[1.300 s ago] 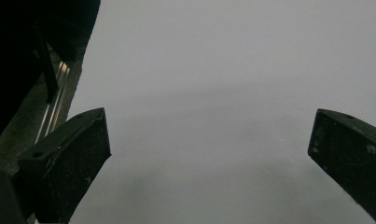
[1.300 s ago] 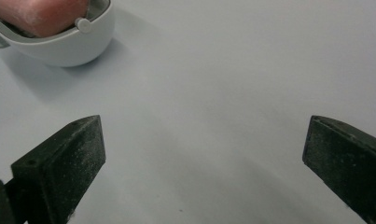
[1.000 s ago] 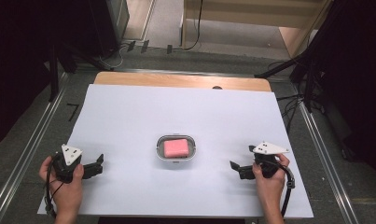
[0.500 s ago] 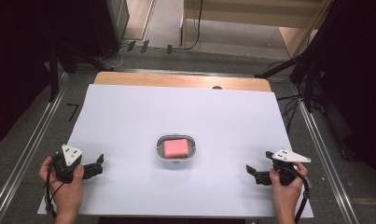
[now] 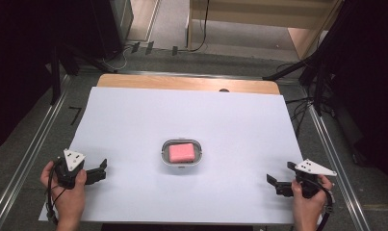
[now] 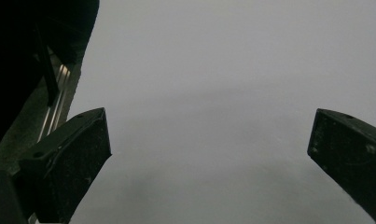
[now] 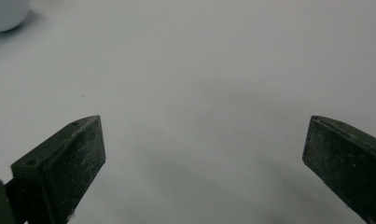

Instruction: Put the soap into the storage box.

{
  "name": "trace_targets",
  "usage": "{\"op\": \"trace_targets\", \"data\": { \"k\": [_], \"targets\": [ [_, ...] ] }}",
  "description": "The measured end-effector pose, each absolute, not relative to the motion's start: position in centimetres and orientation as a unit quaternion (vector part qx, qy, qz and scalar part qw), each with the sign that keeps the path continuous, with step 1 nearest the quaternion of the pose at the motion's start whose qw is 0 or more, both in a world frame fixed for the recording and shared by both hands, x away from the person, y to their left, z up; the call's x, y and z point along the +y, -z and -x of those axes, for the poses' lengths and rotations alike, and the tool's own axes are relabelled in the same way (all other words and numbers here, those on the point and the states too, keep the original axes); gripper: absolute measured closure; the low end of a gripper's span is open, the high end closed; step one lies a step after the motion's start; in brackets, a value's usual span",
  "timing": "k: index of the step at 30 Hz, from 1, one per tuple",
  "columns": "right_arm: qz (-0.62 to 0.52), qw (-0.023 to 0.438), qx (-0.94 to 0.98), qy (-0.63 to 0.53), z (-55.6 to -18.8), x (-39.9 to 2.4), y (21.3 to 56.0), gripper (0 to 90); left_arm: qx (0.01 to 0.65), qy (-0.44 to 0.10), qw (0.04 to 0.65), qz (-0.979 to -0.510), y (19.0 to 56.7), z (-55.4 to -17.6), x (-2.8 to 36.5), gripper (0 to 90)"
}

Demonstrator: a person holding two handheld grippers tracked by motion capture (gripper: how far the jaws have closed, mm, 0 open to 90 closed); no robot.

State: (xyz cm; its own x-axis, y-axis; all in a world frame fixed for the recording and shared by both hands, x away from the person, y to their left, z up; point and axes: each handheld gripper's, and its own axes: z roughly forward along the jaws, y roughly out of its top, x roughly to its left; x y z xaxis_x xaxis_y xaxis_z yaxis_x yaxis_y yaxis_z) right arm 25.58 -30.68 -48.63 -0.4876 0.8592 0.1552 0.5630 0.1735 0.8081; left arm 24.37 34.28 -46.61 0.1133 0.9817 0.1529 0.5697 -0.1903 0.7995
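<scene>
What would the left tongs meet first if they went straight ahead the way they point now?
Probably nothing: the left tongs point right across bare white sheet, passing nearer the person than the tray. Depth is uncertain.

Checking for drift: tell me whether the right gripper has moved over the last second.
Yes. The right gripper has drawn back toward the table's near right corner, away from the dish, which stayed put.

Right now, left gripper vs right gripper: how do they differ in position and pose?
The left gripper sits near the table's left edge, the right gripper near its right edge and closer to the person's side. The left points right toward the dish holding the pink block; the right points left. Shared: both open, holding nothing, each in a hand over the bare white surface.
</scene>
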Motion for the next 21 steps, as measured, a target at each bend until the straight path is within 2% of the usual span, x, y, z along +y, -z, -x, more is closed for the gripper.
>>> {"op": "trace_targets", "data": {
  "k": [21],
  "targets": [
    [-0.511, 0.192, 0.702, -0.457, -23.1, -35.1, 48.7, 0.0, 0.565, -0.353, 0.297, -0.684, 46.6, -24.3, 34.3, 0.0]
  ]
}}
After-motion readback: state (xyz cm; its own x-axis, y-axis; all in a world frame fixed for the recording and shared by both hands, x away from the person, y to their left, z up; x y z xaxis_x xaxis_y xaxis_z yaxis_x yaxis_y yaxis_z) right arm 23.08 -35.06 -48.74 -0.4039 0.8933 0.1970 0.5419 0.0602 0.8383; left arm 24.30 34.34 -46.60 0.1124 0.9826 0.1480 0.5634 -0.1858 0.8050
